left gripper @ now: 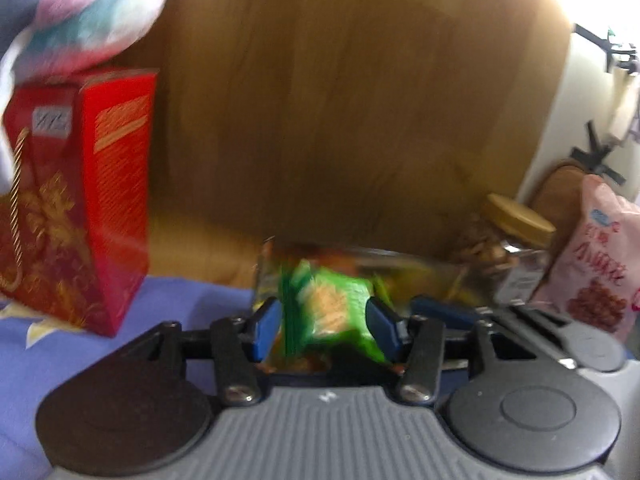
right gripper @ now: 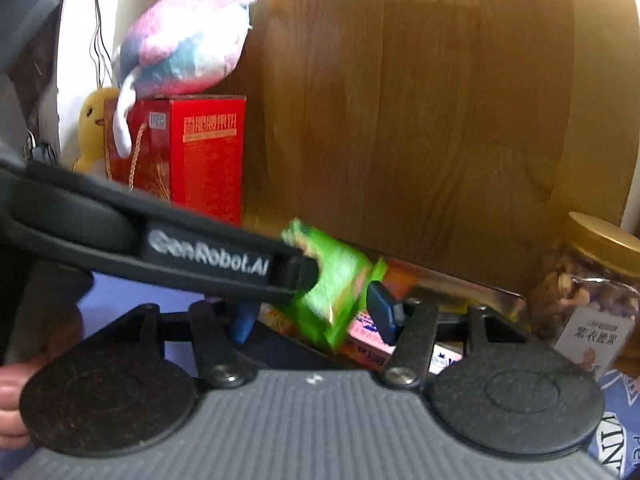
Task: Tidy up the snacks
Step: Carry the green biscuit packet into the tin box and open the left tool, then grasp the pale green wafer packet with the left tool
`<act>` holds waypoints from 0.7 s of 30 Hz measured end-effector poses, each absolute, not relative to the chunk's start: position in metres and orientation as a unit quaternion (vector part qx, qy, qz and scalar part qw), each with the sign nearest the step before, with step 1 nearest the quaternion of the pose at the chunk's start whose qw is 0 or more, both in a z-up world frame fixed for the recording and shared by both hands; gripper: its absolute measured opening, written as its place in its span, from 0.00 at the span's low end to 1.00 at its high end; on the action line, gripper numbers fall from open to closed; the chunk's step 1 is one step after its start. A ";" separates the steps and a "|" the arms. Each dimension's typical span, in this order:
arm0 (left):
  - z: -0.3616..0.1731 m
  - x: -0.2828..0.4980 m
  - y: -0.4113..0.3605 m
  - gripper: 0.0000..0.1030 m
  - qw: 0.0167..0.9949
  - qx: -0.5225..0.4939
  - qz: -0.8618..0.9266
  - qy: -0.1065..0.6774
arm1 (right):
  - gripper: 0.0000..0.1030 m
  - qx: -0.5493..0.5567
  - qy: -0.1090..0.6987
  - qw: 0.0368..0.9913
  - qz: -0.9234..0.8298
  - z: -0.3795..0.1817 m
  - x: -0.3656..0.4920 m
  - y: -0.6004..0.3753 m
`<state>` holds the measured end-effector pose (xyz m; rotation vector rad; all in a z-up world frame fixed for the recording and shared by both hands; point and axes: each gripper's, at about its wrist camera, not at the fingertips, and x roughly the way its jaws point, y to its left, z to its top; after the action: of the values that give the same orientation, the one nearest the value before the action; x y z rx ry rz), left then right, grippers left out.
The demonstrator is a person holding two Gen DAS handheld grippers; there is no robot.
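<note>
- Small green snack packet [left gripper: 334, 312] [right gripper: 334, 286], crinkled and blurred.
- Left gripper [left gripper: 326, 320] [right gripper: 308, 268] clamps it, reaching level across the right gripper [right gripper: 316, 316], whose blue fingers [right gripper: 382, 312] stand wide around it.

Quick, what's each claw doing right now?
Left gripper: shut on the green snack packet.
Right gripper: open around that packet; contact cannot be told.

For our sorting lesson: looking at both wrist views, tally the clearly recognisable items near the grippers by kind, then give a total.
Green snack packets: 1, between the fingers of the left gripper
Pink snack bags: 1
Gold-lidded nut jars: 1
Red gift boxes: 1
Plush toys: 2, pink-and-blue plush and yellow chick
Total: 6
</note>
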<state>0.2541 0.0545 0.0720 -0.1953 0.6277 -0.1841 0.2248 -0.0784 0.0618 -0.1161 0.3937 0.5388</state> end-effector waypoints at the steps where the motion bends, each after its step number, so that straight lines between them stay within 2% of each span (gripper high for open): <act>1: 0.072 0.249 0.060 0.48 0.942 -0.102 -0.094 0.304 | 0.60 -0.052 0.191 0.943 0.269 0.064 0.220 -0.082; 5: 0.083 0.216 0.076 0.57 0.948 -0.108 -0.110 0.278 | 0.61 -0.030 0.189 0.940 0.283 0.071 0.190 -0.106; 8: 0.082 0.183 0.089 0.58 0.942 -0.115 -0.127 0.287 | 0.61 0.014 0.241 0.916 0.322 0.064 0.165 -0.125; 11: 0.060 0.155 0.099 0.58 0.927 -0.125 -0.128 0.331 | 0.61 0.014 0.297 0.882 0.365 0.043 0.144 -0.119; 15: 0.027 0.119 0.114 0.55 0.903 -0.162 -0.122 0.379 | 0.60 -0.030 0.335 0.864 0.375 0.021 0.122 -0.088; 16: 0.022 0.109 0.118 0.55 0.899 -0.169 -0.124 0.383 | 0.54 -0.033 0.333 0.858 0.390 0.021 0.115 -0.082; 17: 0.017 0.100 0.121 0.55 0.897 -0.175 -0.123 0.386 | 0.52 -0.052 0.335 0.849 0.406 0.021 0.106 -0.074; 21: 0.013 0.069 0.138 0.56 0.890 -0.204 -0.136 0.385 | 0.52 -0.194 0.268 0.835 0.439 0.022 0.057 -0.053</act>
<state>0.0691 0.1380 0.0131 -0.4247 0.7997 -0.2822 0.0571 -0.0532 0.0217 -0.4107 0.5677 0.9297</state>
